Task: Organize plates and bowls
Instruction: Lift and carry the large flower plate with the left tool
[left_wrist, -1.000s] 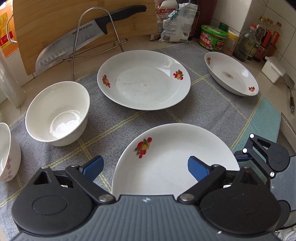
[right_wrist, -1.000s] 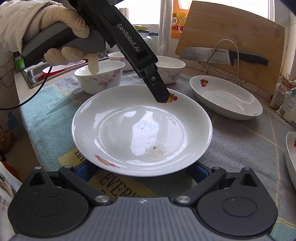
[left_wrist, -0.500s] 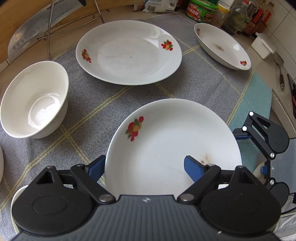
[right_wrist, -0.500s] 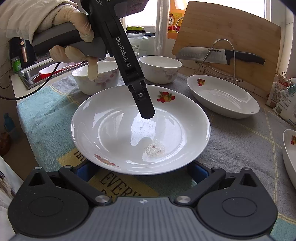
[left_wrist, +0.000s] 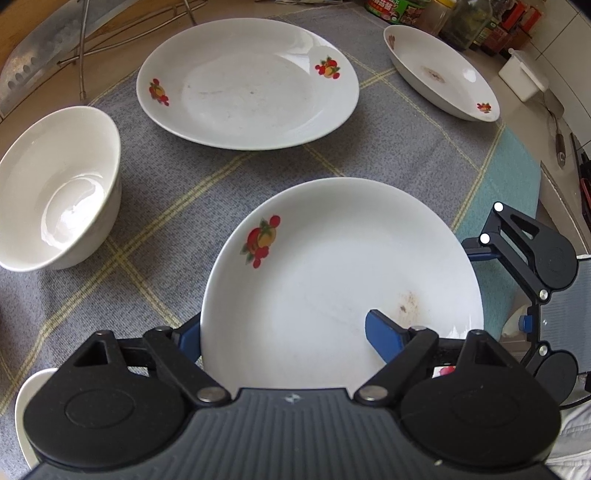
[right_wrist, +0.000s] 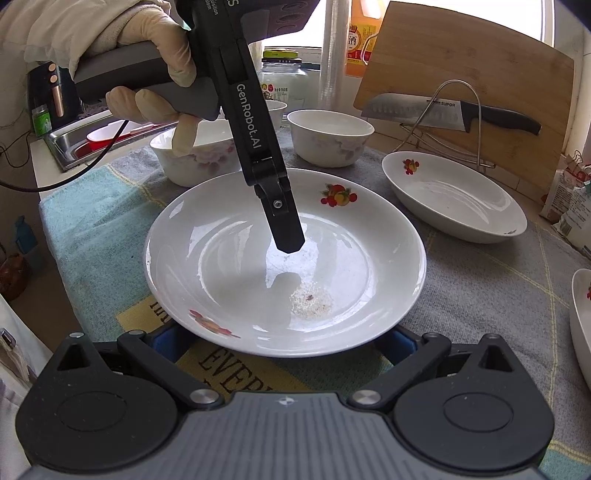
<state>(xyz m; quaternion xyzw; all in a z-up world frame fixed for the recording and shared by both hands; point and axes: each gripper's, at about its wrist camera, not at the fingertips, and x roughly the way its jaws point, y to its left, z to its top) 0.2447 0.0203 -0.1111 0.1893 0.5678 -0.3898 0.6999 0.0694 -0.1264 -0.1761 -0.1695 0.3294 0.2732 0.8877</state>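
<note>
A white plate with fruit prints (left_wrist: 332, 266) (right_wrist: 229, 266) lies on the grey checked cloth (left_wrist: 207, 184), a crumb stain inside it. My left gripper (left_wrist: 288, 336) points steeply down over its left rim. One blue finger (left_wrist: 384, 332) hangs inside the dish and the other sits outside, half hidden by the rim. The jaws are closing with the rim between them and the pads do not press on it. In the right wrist view a gloved hand (right_wrist: 147, 66) holds this gripper, one finger (right_wrist: 284, 229) above the plate's middle. My right gripper (right_wrist: 280, 343) stands open, fingertips tucked under the near rim.
A second plate (left_wrist: 247, 85) and a third (left_wrist: 439, 70) lie farther back. A white bowl (left_wrist: 55, 188) stands to the left, and two flowered bowls (right_wrist: 330, 142) (right_wrist: 192, 158) show in the right wrist view. Knife (right_wrist: 454, 110), wire rack, cutting board (right_wrist: 472, 59) and jars line the wall.
My left gripper has tipped further downward and come over the plate, its finger going from the far rim toward the middle. Its jaws have narrowed. The right gripper has not moved.
</note>
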